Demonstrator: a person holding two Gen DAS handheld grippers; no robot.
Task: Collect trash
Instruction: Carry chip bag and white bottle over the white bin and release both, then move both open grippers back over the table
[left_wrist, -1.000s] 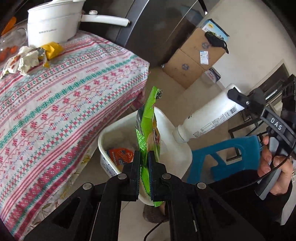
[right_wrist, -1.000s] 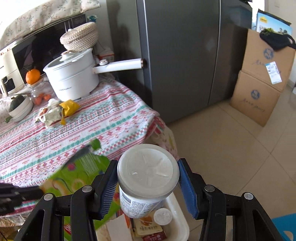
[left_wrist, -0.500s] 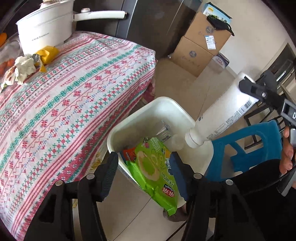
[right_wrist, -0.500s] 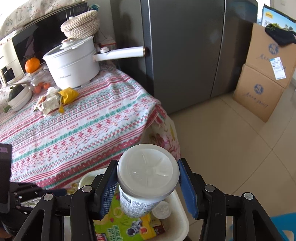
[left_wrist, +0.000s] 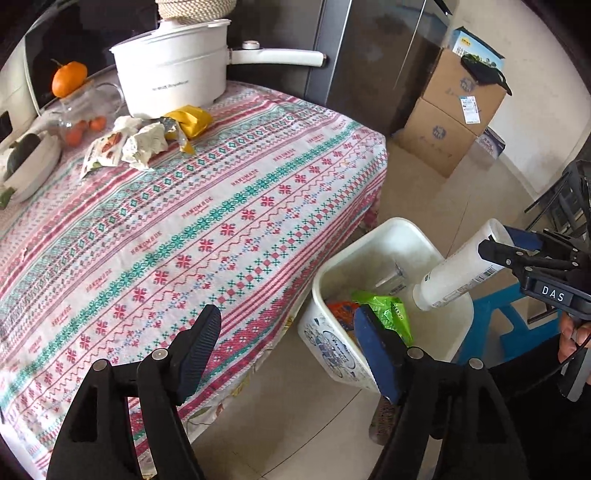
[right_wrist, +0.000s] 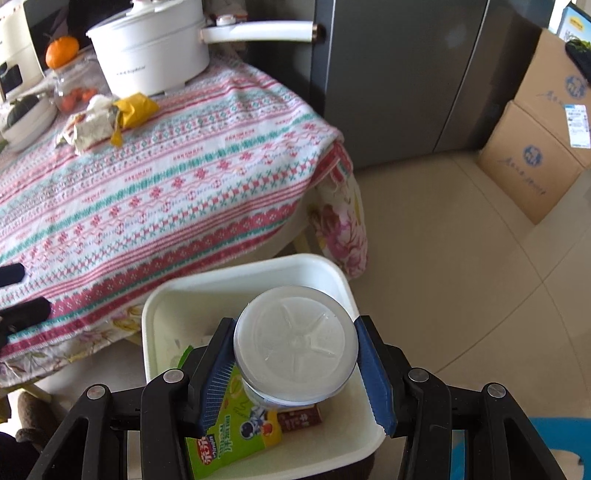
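A white bin (left_wrist: 448, 258) (right_wrist: 157, 306) stands on the floor by the table corner. A green snack bag (left_wrist: 388, 308) (right_wrist: 225, 424) lies inside it among other wrappers. My left gripper (left_wrist: 286, 354) hovers over the table's edge beside the bin, its jaws opening with nothing between them. My right gripper (right_wrist: 295, 358) (left_wrist: 513, 245) is shut on a white plastic bottle (right_wrist: 295, 343) (left_wrist: 458, 271), held neck down over the bin. Crumpled paper and a yellow wrapper (left_wrist: 159, 136) (right_wrist: 110, 118) lie on the table near the pot.
A white pot (left_wrist: 173, 77) with a long handle, an orange (left_wrist: 68, 77), a glass jar and a bowl sit at the table's far side. A dark fridge (right_wrist: 399, 74), cardboard boxes (left_wrist: 450, 118) and a blue stool (left_wrist: 509, 325) surround the bin.
My left gripper let go of the green bag, which dropped into the bin, and swung back toward the table with jaws wide. My right gripper lowered the bottle over the bin.
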